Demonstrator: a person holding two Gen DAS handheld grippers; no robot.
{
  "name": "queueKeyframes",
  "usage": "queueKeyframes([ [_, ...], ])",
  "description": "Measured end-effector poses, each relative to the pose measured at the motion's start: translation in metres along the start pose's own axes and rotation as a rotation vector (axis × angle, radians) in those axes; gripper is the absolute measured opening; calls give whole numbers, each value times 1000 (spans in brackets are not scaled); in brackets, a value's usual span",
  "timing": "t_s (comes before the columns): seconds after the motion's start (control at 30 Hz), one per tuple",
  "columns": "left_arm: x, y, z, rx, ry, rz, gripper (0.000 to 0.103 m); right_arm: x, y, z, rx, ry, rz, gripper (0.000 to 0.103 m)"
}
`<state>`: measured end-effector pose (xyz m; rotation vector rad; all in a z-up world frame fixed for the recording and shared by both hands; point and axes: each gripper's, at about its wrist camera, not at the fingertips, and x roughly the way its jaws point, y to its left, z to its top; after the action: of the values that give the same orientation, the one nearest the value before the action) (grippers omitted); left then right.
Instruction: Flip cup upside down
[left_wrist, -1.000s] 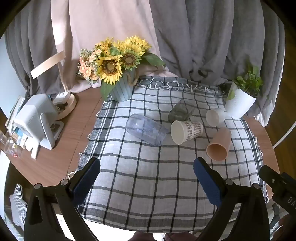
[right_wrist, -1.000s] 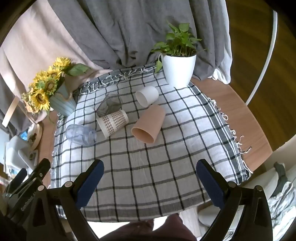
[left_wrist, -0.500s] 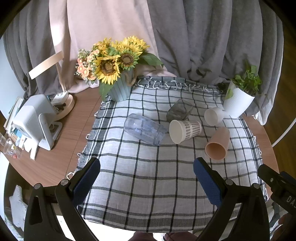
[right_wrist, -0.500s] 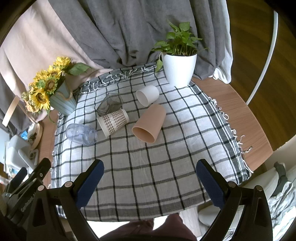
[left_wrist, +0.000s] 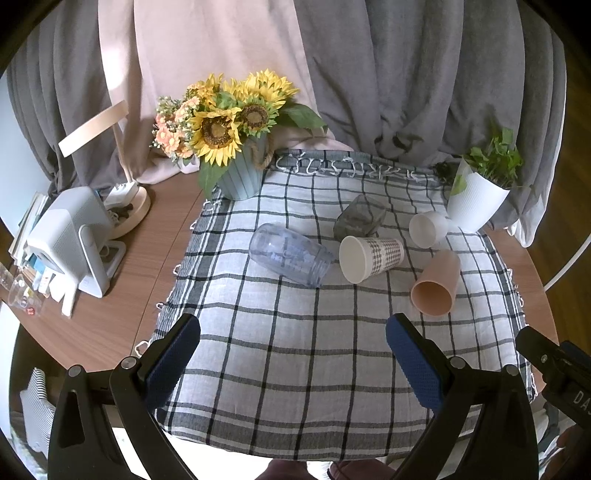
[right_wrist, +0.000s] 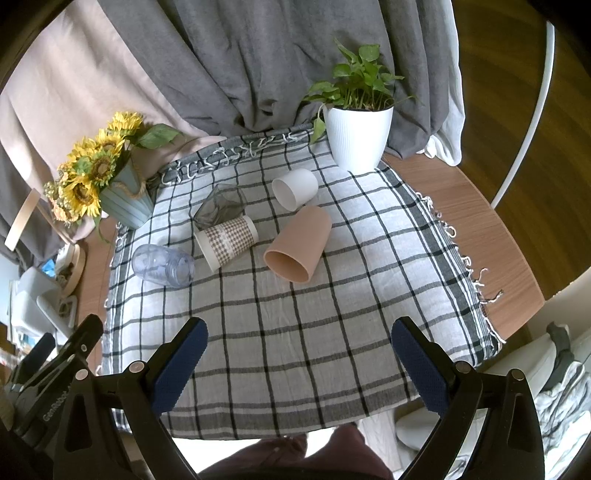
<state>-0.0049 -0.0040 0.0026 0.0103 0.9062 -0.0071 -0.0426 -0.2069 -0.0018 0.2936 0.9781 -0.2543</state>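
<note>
Five cups lay on their sides on a checked cloth spread over a round wooden table. At far left a white device and a lamp base sat on bare wood, with a vase of sunflowers at the cloth's back corner. Next came a clear plastic cup, its mouth turned to the right. A dark glass tumbler lay behind a houndstooth paper cup, the two touching or nearly so. Further right lay a small white cup and, nearer the camera, a pink cup with its mouth facing forward. A potted plant stood at the back right corner. The left gripper and the right gripper hung above the cloth's near edge, each with jaws spread wide and nothing between them, well apart from every cup.
</note>
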Motion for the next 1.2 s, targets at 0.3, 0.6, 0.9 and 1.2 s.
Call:
queueKeyframes([
  [0.3, 0, 0, -1, 0, 0, -2, 103, -1, -1, -1, -1, 2, 0, 101],
  [0.6, 0, 0, -2, -1, 1, -2, 103, -1, -1, -1, 0, 2, 1, 101],
  [0.9, 0, 0, -2, -1, 1, -1, 103, -1, -1, -1, -1, 3, 1, 101],
  [1.2, 0, 0, -2, 0, 2, -1, 103, 0, 0, 1, -1, 3, 2, 101],
])
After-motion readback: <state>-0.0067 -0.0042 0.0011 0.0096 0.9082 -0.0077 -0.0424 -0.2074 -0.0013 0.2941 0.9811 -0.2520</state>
